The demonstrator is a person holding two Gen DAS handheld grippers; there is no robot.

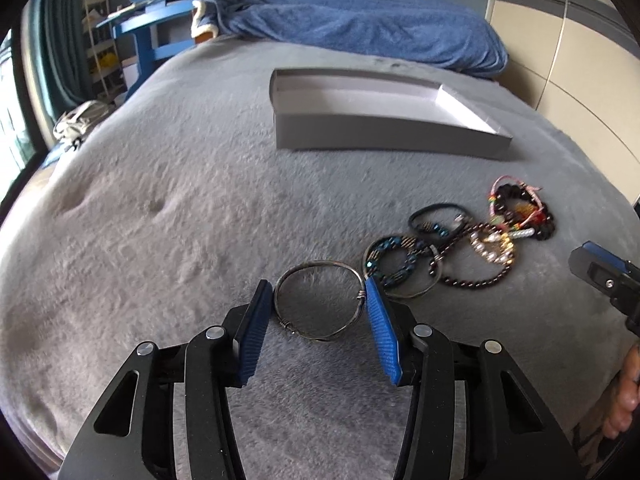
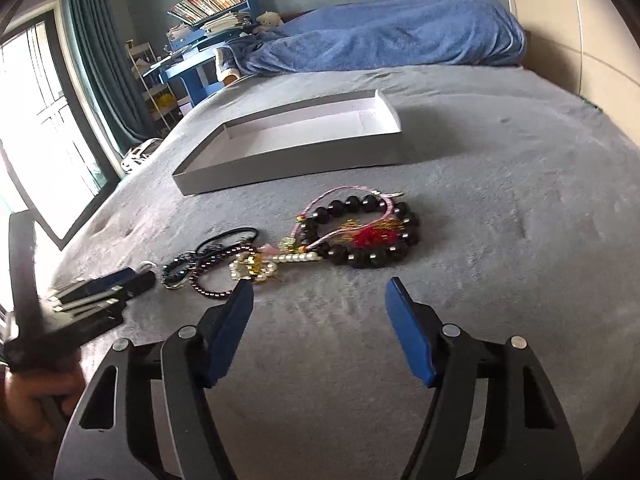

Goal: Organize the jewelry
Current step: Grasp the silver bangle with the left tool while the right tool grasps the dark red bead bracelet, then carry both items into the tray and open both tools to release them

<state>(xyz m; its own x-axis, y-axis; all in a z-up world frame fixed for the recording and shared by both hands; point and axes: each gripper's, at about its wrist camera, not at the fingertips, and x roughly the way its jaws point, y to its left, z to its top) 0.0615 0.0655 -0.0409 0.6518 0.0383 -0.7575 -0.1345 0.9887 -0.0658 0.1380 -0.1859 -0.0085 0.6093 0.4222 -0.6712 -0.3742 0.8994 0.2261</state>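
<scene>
A thin metal bangle (image 1: 280, 292) lies on the grey bed cover. My left gripper (image 1: 318, 292) is open, its two blue fingers on either side of the bangle. A pile of bracelets (image 1: 472, 240) lies to its right: a blue beaded one (image 1: 396, 262), a dark bead strand (image 1: 476, 282), pearls (image 1: 490, 248), and a large black bead bracelet (image 2: 360, 232). My right gripper (image 2: 320, 286) is open and empty, just short of the pile (image 2: 260, 264). A shallow empty grey box (image 1: 380, 136) stands beyond; it also shows in the right wrist view (image 2: 288, 160).
A blue blanket (image 1: 360, 28) is heaped at the head of the bed. A blue desk with books (image 2: 208, 32) stands at the left, by curtains and a window. A beige wall panel (image 1: 568, 60) runs along the right.
</scene>
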